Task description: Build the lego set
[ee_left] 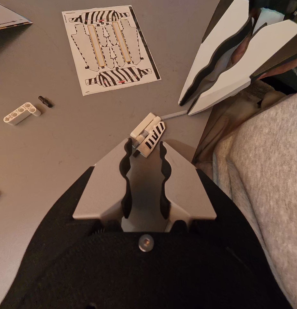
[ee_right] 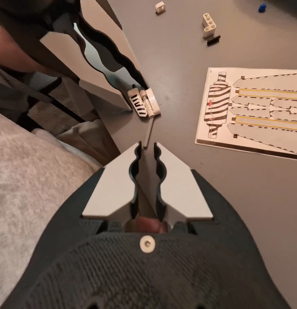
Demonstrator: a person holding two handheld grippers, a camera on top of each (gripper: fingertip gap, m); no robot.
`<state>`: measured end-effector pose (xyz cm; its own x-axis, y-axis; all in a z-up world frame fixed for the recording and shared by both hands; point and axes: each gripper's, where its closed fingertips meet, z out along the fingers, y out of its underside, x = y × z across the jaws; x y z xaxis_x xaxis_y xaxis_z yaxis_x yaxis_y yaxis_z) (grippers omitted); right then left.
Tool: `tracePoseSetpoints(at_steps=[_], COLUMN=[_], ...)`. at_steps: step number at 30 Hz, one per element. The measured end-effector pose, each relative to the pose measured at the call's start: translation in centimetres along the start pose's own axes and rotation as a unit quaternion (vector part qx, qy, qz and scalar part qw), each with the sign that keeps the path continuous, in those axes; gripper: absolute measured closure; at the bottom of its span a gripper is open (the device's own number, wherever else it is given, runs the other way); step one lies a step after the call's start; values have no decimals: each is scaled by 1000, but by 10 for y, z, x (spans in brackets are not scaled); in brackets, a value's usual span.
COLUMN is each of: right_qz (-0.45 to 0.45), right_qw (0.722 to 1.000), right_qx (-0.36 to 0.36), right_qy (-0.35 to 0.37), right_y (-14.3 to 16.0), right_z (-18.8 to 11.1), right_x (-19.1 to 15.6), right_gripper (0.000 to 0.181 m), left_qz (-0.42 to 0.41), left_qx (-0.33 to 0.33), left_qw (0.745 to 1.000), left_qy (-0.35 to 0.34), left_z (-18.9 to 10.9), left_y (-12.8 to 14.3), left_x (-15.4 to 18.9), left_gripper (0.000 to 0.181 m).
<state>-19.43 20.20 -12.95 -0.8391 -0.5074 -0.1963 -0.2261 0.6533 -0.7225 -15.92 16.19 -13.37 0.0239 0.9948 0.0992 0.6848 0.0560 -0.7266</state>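
Observation:
A small white lego assembly (ee_left: pixel 144 132) with a zebra-striped panel lies on the grey table (ee_left: pixel 77 150) near its right edge. A thin grey axle (ee_left: pixel 173 115) sticks out of its far end. My left gripper (ee_left: pixel 145 142) is open, its tips on either side of the assembly's near end. My right gripper (ee_right: pixel 147 144) is narrowly open, with the free end of the axle (ee_right: pixel 148 130) between its tips and table showing beside it. The assembly (ee_right: pixel 144 103) and the left gripper (ee_right: pixel 137 97) also show in the right wrist view, and the right gripper (ee_left: pixel 184 109) in the left wrist view.
A sticker sheet (ee_left: pixel 111 48) with zebra patterns lies farther back. A white L-shaped beam (ee_left: pixel 21 114) and a black pin (ee_left: pixel 45 101) lie to the left. A small white piece (ee_right: pixel 160 7) and a blue piece (ee_right: pixel 262 7) lie farther off. A booklet (ee_left: pixel 9 16) lies far left. A person's grey clothing (ee_left: pixel 261 184) is past the table edge. Across from one pair of fingers to the other is roughly 6 cm.

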Motion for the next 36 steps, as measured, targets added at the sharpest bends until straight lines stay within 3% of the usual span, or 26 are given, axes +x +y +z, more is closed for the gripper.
tracePoseSetpoints(at_steps=[6, 14, 22, 31, 36], right_qz=[-6, -61, -156, -294, -313], right_qw=[1000, 998, 987, 951, 943], right_qx=[-4, -18, -25, -23, -25], right_qy=[-9, -21, 18, 97, 111], right_y=[-2, -2, -5, -6, -6], right_z=[4, 4, 4, 4, 4], right_x=[1, 2, 7, 8, 7], right_gripper=[178, 179, 179, 179, 179], left_qz=[-1, -4, -8, -7, -5], left_qx=[0, 1, 1, 1, 0], left_qw=[1000, 1000, 1000, 1000, 1000], left_qy=[1, 5, 8, 4, 1], left_z=[0, 0, 1, 1, 1], left_y=[0, 0, -1, -1, -1], left_x=[0, 0, 0, 0, 0], left_gripper=[149, 149, 150, 151, 151])
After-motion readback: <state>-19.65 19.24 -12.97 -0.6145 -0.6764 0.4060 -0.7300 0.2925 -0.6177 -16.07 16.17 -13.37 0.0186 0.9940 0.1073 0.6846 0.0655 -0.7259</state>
